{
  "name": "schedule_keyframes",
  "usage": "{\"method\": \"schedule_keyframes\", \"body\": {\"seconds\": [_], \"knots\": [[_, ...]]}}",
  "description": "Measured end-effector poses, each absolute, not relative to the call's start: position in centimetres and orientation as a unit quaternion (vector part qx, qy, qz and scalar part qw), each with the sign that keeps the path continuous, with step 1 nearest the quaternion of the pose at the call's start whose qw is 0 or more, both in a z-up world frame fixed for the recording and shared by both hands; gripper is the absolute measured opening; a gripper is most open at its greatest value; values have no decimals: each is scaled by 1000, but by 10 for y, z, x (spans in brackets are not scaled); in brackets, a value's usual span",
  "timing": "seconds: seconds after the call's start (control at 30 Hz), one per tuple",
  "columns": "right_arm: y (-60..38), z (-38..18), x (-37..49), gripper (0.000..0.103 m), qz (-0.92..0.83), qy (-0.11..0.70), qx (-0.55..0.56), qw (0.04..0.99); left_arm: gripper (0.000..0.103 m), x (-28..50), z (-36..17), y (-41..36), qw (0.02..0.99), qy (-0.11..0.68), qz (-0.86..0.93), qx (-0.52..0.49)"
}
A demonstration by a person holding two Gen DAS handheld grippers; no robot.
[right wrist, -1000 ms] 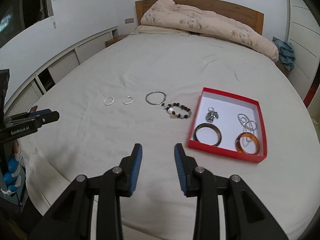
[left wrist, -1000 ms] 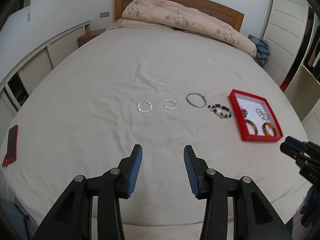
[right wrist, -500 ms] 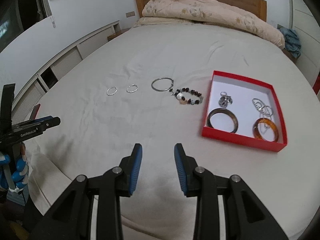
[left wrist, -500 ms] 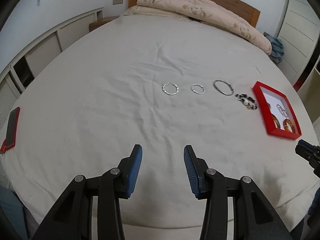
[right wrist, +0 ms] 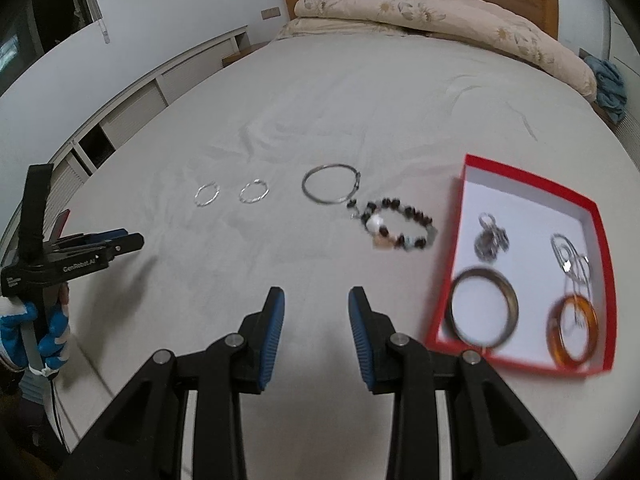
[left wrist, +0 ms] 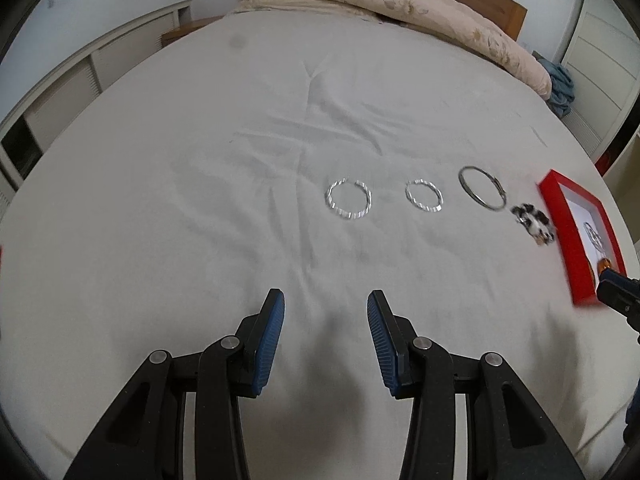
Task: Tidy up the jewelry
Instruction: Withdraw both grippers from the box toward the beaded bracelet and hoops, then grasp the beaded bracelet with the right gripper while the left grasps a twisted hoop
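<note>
Both grippers are hanging over the bedsheet [left wrist: 200, 120] with jaws partly spread and nothing between them: the left gripper [left wrist: 326, 332] low in its own frame, the right gripper [right wrist: 316, 326] likewise.

The loose jewelry is lying in a row across the middle of the sheet: two small silver hoops [left wrist: 349, 199] [left wrist: 424, 196], a larger thin metal bangle [left wrist: 481, 188] and a beaded bracelet [right wrist: 398, 224], its tail touching the bangle. The hoops and bangle are likely light, stiff and slick, lying flat on soft cloth, so pinching across the wire at one edge is probably the way to lift them. The bracelet looks floppy and should drape when lifted; gripping one bead cluster seems safest.

The right wrist view is showing the whole inside of the red box [right wrist: 600, 216] at the right of the frame, already holding a dark bangle [right wrist: 484, 308], an amber bangle [right wrist: 573, 330] and some blurred silver pieces. The left wrist view is cutting the box off at its right edge, but is giving a closer look at the two hoops.
</note>
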State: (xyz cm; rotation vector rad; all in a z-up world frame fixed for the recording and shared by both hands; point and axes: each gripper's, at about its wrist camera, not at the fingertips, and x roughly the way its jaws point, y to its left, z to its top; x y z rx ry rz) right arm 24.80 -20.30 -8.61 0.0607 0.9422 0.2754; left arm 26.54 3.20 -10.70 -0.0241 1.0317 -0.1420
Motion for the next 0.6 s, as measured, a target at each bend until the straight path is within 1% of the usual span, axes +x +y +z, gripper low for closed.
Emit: {"method": "schedule_keyframes", "body": {"seconds": [0.23,0.3,0.4,0.6], "knots": [[-204,-100,295,32,133,463,15,876,43,313,-128,13,862,500,-83,14],[-203,-104,310,32,131,468,6,874,45,323,-133,9,862,500,-84,22],[-202,-113,327,32,131,479,-9,868,48,332,-137,8,863,498,-83,25],[-199,-132,350,32,125,504,-34,854,50,334,-140,7,865,493,-87,34]]}}
